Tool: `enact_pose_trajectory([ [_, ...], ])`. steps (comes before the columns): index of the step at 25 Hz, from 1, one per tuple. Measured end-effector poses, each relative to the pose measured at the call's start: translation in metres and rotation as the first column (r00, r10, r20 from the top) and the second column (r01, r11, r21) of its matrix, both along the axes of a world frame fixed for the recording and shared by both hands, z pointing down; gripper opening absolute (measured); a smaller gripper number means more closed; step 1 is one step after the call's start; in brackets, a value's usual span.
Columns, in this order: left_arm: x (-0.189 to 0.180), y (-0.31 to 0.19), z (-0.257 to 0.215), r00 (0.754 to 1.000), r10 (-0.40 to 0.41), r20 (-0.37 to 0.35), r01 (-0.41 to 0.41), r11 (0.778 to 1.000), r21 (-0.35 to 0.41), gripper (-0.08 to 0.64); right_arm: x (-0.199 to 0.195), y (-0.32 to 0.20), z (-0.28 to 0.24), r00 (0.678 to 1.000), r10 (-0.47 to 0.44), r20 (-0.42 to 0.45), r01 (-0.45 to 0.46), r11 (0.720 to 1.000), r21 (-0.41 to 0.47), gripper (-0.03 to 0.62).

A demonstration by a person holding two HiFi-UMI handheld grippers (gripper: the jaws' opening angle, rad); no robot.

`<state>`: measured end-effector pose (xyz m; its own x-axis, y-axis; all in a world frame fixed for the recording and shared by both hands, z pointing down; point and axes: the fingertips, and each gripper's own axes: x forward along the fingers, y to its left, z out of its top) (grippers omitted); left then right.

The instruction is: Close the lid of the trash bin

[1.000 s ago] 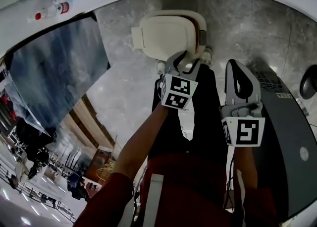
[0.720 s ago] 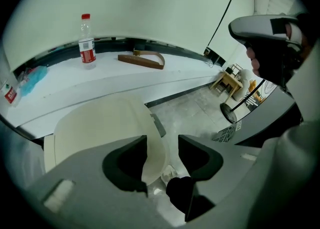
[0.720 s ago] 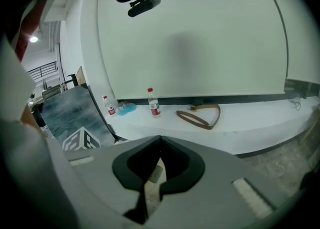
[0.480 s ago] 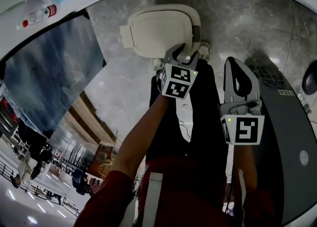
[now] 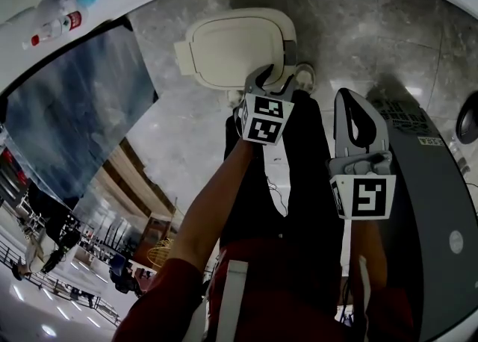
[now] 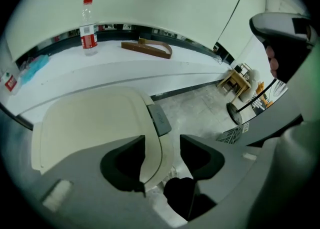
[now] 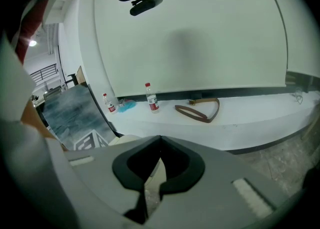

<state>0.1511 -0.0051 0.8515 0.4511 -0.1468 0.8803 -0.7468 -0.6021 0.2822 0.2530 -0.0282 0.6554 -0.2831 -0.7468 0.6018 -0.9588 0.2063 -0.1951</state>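
Observation:
A cream trash bin stands on the marble floor, and its lid lies about flat over it when seen from above. My left gripper points steeply down at the lid's near right edge. In the left gripper view the lid has its rim between the jaws of that gripper. The jaws are opening and the pads do not press on the rim. A grey tab sits on the lid's edge just beyond them. My right gripper hangs to the right, apart from the bin. Its tips meet and hold nothing.
A white ledge behind the bin carries a water bottle, a brown strap and a blue cloth. A grey machine stands at the right and a dark panel at the left. The person's dark legs stand just before the bin.
Both grippers have sunk a little. The left gripper's tips have come closer over the lid's near right edge. The right gripper stays shut beside it.

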Motion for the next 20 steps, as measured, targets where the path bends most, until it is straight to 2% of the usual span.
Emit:
enact_pose_trajectory([
  [4,0.004,-0.003,-0.001,0.999,-0.039,-0.006,0.039,0.999,-0.021,0.249,0.004,-0.002,0.001,1.0,-0.005,0.003,0.005,1.0,0.009,0.0],
  [11,0.005,0.001,-0.001,1.0,-0.013,0.006,0.014,1.0,-0.017,0.252,0.002,-0.002,-0.003,1.0,-0.023,0.0,0.023,1.0,0.012,0.0],
  [20,0.014,0.002,-0.057,0.998,0.022,-0.056,-0.02,0.999,0.043,0.252,-0.002,-0.018,-0.04,0.999,-0.017,-0.028,0.019,0.998,0.062,0.0],
])
